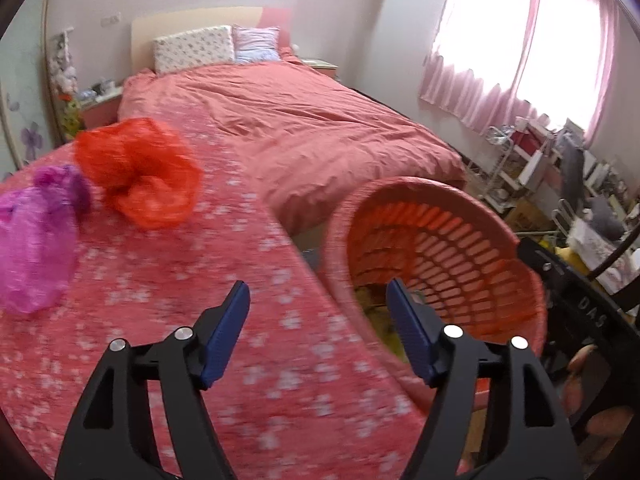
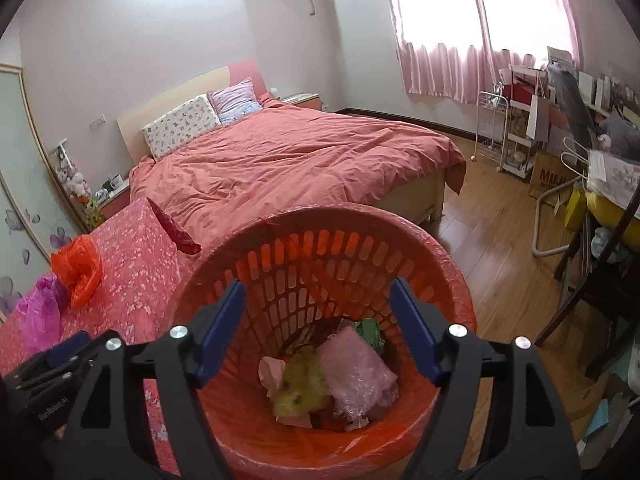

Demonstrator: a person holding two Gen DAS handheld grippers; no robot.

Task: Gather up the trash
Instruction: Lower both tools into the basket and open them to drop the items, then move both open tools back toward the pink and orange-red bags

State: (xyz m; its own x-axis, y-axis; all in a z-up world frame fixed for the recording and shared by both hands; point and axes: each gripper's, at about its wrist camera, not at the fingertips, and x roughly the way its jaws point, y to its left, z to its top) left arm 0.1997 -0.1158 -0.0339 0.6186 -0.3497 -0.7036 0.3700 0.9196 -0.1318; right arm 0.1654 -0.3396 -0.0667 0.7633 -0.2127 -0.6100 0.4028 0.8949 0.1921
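Here, both our grippers, left (image 1: 318,300) and right (image 2: 318,300), gape empty. Red bag (image 1: 138,172) and purple bag (image 1: 34,240) lie at left; bin (image 2: 448,276) at centre. Thin film may slip on pickup.

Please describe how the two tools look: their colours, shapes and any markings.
Both tools are alike. The left tool and the right tool each have black plastic arms with triangular cutouts, round silver pivot pins, and two flat blue textured fingers. In the right wrist view, small white lettering shows on the left tool's black body. No cables are visible.
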